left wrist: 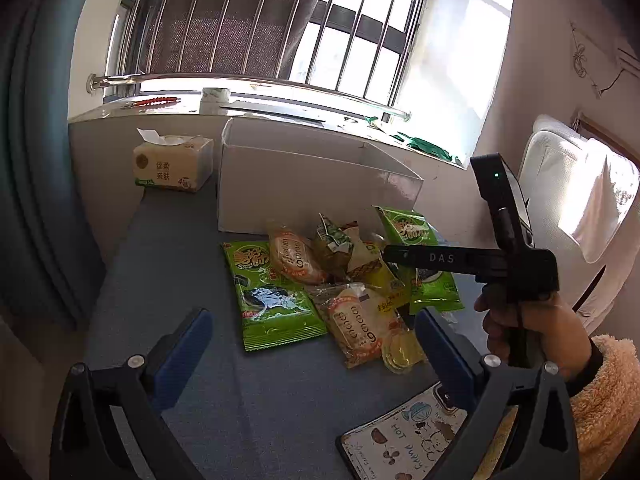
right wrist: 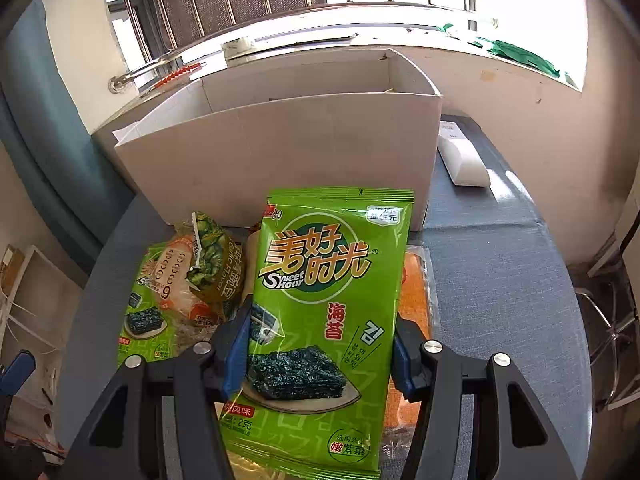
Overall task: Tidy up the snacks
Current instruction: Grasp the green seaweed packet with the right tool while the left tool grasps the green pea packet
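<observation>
My right gripper (right wrist: pixel 324 314) is shut on a green seaweed packet (right wrist: pixel 324 300), its blue pads (right wrist: pixel 239 344) pressing on the packet's two long edges. The same packet (left wrist: pixel 434 286) shows under the right gripper (left wrist: pixel 390 255), which a hand holds at the pile's right side. Left of it lie a second green seaweed packet (left wrist: pixel 272 296), two clear bread packets (left wrist: pixel 294 256) and a green bean packet (right wrist: pixel 208 260). An open white box (right wrist: pixel 280 152) stands just behind the pile. My left gripper (left wrist: pixel 316 352) hovers open over the near table, nothing between its fingers.
The snacks lie on a blue-grey table (left wrist: pixel 168 280). A tissue pack (left wrist: pixel 172 164) stands left of the box (left wrist: pixel 312 184). A phone in a cartoon case (left wrist: pixel 404 436) lies at the near edge, and a white flat object (right wrist: pixel 464 160) sits right of the box. A windowsill runs behind.
</observation>
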